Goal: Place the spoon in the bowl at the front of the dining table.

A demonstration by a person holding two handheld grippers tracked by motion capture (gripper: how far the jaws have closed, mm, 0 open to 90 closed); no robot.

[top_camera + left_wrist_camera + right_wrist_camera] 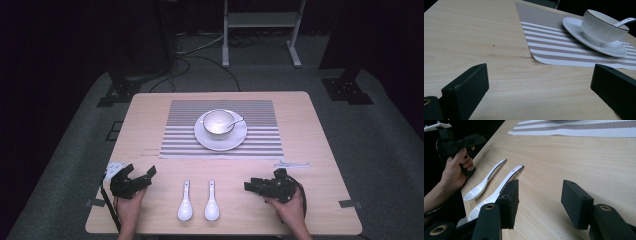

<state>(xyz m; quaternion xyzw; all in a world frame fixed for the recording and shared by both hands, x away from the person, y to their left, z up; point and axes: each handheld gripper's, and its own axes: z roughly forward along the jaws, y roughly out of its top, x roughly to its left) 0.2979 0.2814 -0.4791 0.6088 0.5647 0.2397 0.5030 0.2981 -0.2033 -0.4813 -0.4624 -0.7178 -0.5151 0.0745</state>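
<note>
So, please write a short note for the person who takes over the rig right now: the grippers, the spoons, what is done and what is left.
Left hand-held gripper: open, empty, near the table's left front corner.
Right hand-held gripper: open, empty, pointing toward the two loose spoons.
Right spoon and left spoon: flat on the bare table, side by side, between the grippers, untouched.
Bowl stands on the saucer on the striped placemat.
Done: one spoon already rests in the bowl.
Left, probably: pick up the nearer right spoon, then the other.
</note>
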